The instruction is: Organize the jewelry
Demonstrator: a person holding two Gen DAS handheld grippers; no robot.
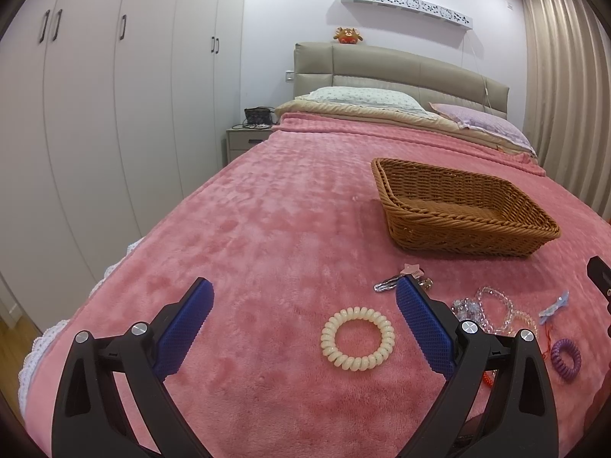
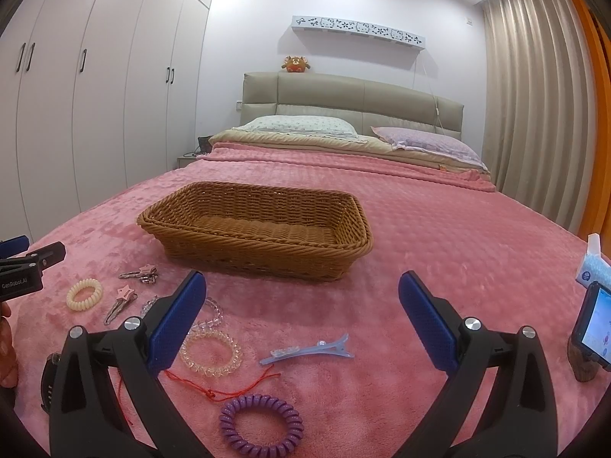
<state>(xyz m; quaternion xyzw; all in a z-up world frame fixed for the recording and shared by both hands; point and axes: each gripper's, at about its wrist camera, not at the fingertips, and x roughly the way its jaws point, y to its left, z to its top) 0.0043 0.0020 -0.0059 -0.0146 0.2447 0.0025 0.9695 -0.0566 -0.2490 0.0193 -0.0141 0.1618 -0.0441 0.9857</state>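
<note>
On the pink blanket [image 2: 439,229] lies the jewelry, all in front of the basket [image 2: 259,229] and none inside it — the basket holds nothing. From the right camera you can see things the left one misses or mostly hides: a blue clip [image 2: 309,351] lying flat, a red string [image 2: 214,385], a phone [image 2: 592,328] on a stand at the far right, and a tissue pack [image 2: 592,263] behind it. That view also shows the purple coil [image 2: 261,425] close up, a clear bead bracelet [image 2: 212,353], and two star clips [image 2: 122,301] near the cream coil [image 2: 84,294]. From the left camera the cream coil [image 1: 358,338] sits big between the fingers, not touching them, and a nightstand [image 1: 244,145] with a dark bag shows beside the bed. The left gripper [image 1: 303,301] has its fingers wide apart and holds nothing. The right gripper [image 2: 301,294] is spread wide too — nothing is in it, and the blue clip lies on the blanket below the gap.
</note>
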